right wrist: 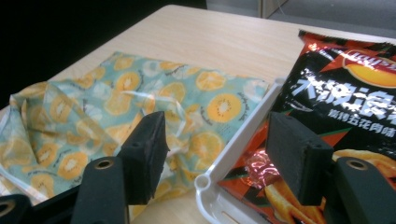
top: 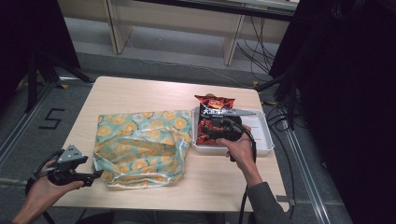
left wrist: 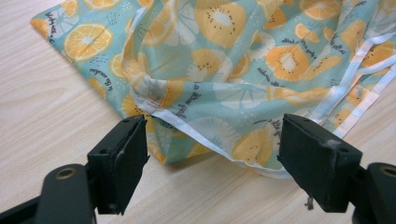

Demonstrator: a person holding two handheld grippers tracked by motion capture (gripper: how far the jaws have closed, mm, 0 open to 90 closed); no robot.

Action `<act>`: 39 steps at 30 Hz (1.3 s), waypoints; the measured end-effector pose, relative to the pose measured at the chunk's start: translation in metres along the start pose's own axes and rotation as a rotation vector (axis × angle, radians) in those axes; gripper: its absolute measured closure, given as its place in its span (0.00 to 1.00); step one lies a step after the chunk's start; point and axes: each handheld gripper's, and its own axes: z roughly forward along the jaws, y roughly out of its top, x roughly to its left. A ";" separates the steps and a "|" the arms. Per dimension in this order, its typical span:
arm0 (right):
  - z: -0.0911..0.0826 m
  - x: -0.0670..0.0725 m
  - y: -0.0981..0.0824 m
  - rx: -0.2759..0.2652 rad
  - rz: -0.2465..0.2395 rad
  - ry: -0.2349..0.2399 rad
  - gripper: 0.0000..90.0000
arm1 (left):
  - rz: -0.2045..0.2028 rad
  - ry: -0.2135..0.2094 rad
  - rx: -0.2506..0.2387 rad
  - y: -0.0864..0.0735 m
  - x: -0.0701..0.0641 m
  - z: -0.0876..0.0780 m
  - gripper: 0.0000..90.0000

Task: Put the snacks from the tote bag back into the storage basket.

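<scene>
Right gripper (right wrist: 217,156) has its jaws spread wide with nothing pinched, straddling the near left rim of the white tray (right wrist: 243,140), one jaw over the fruit-print bag (right wrist: 140,93) and the other over the red-and-black chip packet (right wrist: 345,102) lying in the tray. Left gripper (left wrist: 212,158) also has its jaws apart, gripping nothing, poised at the bag's open edge with the white-trimmed hem between them. Bag lies flat mid-table (top: 140,98), just left of the tray; left hand (top: 42,191) sits at the table's near left corner.
</scene>
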 end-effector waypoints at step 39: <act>0.000 0.035 -0.044 0.091 -0.041 0.072 0.33 | -0.011 -0.005 0.000 0.000 -0.003 0.002 0.25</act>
